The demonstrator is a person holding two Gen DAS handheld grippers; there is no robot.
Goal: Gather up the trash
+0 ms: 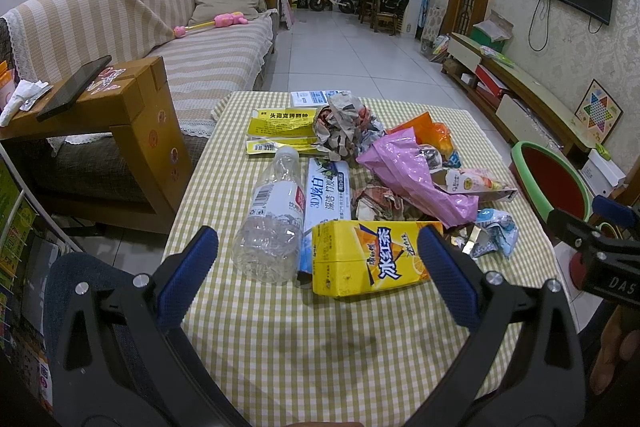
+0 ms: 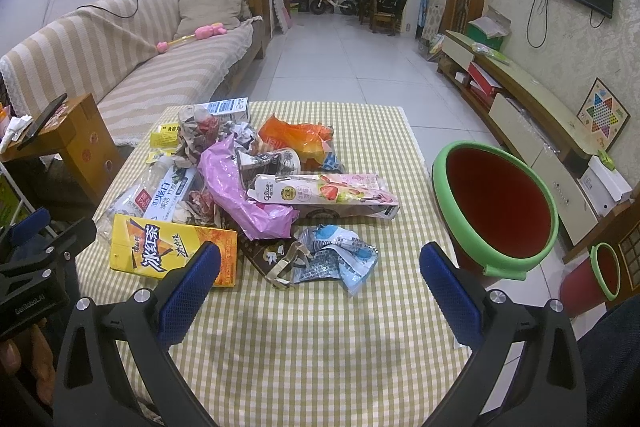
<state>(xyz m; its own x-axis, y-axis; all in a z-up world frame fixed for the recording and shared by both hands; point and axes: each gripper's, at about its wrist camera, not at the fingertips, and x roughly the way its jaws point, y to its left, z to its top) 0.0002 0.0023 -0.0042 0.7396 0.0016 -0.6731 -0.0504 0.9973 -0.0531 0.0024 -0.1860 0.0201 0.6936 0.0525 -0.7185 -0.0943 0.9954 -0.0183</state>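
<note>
Trash lies piled on a checked tablecloth [image 1: 304, 343]: a yellow iced-tea carton [image 1: 368, 261], a clear plastic bottle [image 1: 272, 219], a toothpaste box [image 1: 326, 193], a pink bag [image 1: 416, 179] and crumpled paper [image 1: 346, 125]. My left gripper [image 1: 318, 277] is open and empty, its jaws either side of the carton's near end, just short of it. My right gripper [image 2: 320, 291] is open and empty above bare cloth [image 2: 320, 343], just before a crumpled blue wrapper [image 2: 340, 259]. A red bin with a green rim [image 2: 496, 211] stands right of the table.
A striped sofa [image 1: 132, 27] and a wooden side table with a phone [image 1: 76, 87] are at the left. A TV cabinet [image 2: 532, 115] runs along the right wall. A smaller red bin [image 2: 604, 271] sits on the floor. Tiled floor lies beyond the table.
</note>
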